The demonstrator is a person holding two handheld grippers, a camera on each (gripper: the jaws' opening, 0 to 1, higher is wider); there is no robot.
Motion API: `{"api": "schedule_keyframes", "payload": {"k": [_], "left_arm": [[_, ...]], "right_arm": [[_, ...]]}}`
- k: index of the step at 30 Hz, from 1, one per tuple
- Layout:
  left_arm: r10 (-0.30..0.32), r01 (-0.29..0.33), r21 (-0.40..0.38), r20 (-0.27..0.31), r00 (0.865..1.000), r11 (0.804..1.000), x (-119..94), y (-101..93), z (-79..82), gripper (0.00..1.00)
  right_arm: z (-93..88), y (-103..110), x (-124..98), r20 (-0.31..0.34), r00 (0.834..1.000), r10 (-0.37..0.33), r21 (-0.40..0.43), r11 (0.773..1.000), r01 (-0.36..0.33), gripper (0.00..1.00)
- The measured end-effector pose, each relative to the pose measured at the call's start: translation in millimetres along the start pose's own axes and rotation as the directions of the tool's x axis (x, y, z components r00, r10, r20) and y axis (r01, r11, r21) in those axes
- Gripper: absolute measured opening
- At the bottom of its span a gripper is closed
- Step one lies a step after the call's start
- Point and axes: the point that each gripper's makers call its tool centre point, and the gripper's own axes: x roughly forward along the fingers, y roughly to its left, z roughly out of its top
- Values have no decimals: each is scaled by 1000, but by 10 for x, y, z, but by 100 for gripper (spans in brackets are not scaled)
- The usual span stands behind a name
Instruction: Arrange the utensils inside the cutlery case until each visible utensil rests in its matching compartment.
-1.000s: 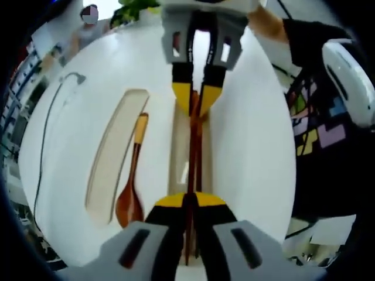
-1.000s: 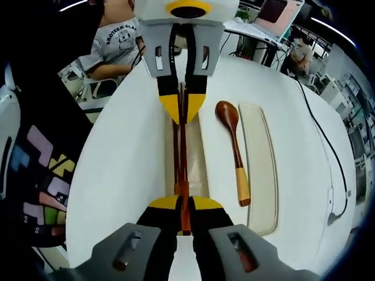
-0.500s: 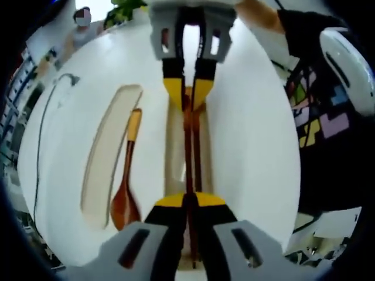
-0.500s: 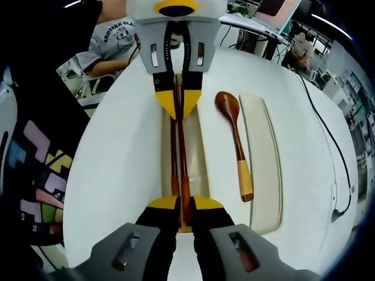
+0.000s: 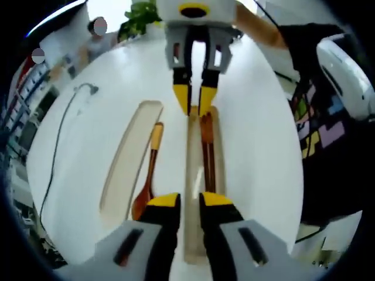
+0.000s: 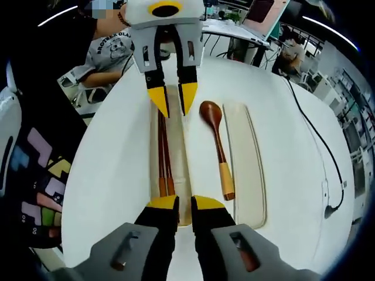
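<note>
Two dark wooden chopsticks (image 5: 206,153) (image 6: 164,159) lie side by side in the narrow slot (image 5: 192,175) of the white cutlery case (image 5: 258,152). My left gripper (image 5: 188,202) is open just above their near ends, holding nothing. Facing it from the far end, my right gripper (image 5: 193,102) (image 6: 184,204) is open too. In the right gripper view the left gripper (image 6: 173,96) hangs over the slot's far end. A wooden spoon (image 5: 149,175) (image 6: 215,143) with a pale handle rests on the case top, beside the wide beige compartment (image 5: 126,155) (image 6: 245,164).
A black cable (image 5: 58,140) (image 6: 328,170) trails over the white surface beyond the wide compartment. A person in a black patterned shirt (image 5: 316,117) (image 6: 35,164) stands close on the chopstick side. Desks, a laptop (image 6: 275,12) and a seated person (image 6: 117,41) are behind.
Both grippers were shut on the chopsticks' ends; they have opened and drawn back. The chopsticks now lie in the narrow slot. The spoon has stayed put.
</note>
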Motion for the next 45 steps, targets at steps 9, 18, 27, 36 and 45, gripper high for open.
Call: {"api": "schedule_keyframes", "payload": {"k": [9, 18, 27, 36, 45], "left_arm": [[111, -111, -41, 18, 994, 993, 12, 416, -153, 19], [111, -111, -72, -10, 994, 991, 83, 473, -298, 23], [98, -98, -100, -5, 995, 990, 157, 438, -350, 26], [82, -84, -93, -21, 996, 992, 230, 403, -398, 28], [82, -82, -98, 0, 997, 992, 197, 406, -405, 30]], "right_arm": [[71, -287, 118, 66, 996, -65, 25, 998, 63, 11], [11, -468, 308, 87, 994, -71, 73, 995, 65, 12], [-34, -484, 367, 86, 994, -65, 83, 995, 58, 12], [-22, -402, 442, 75, 997, -24, 42, 999, 21, 11], [-51, -364, 422, 108, 994, -9, 54, 999, 4, 9]]}}
